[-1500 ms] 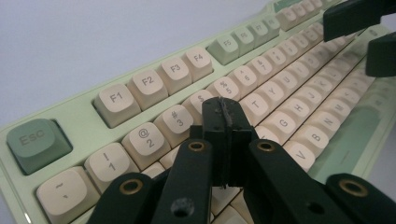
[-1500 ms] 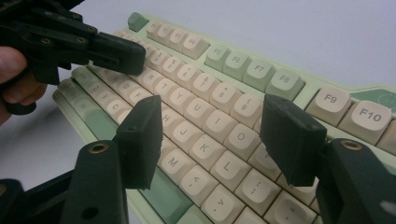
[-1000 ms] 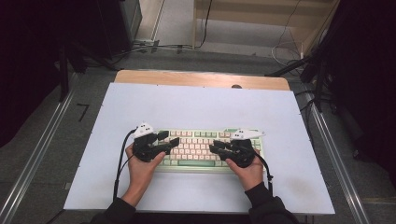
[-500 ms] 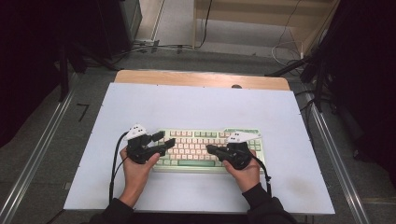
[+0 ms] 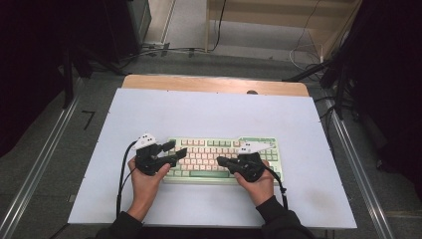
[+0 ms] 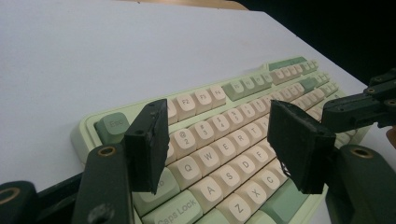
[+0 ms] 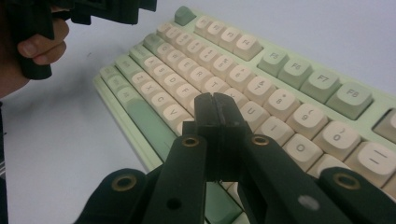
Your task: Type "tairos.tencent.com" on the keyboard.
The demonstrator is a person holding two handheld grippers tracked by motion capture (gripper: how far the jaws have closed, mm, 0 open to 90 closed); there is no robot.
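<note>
A pale green keyboard (image 5: 219, 158) with cream keys lies near the front of the white tabletop. My left gripper (image 5: 175, 149) hovers over its left end. In the left gripper view, the left gripper (image 6: 217, 112) stands open above the number and Q-row keys with nothing between the pads. My right gripper (image 5: 220, 162) points left over the middle keys. The right gripper view shows the right gripper (image 7: 215, 99) with its jaws pressed together and nothing between them, low over the keys around the middle rows (image 7: 233, 100). I cannot tell if it touches a key.
The white table sheet (image 5: 214, 114) stretches bare behind and beside the keyboard, with a wooden edge (image 5: 214, 84) at the back. Metal rails (image 5: 45, 164) run along both sides. Cables lie on the floor beyond the table. A person's hand (image 7: 32, 51) holds the left gripper.
The right gripper has edged slightly left over the keys and its jaws have come together. The left hand has stayed put.
</note>
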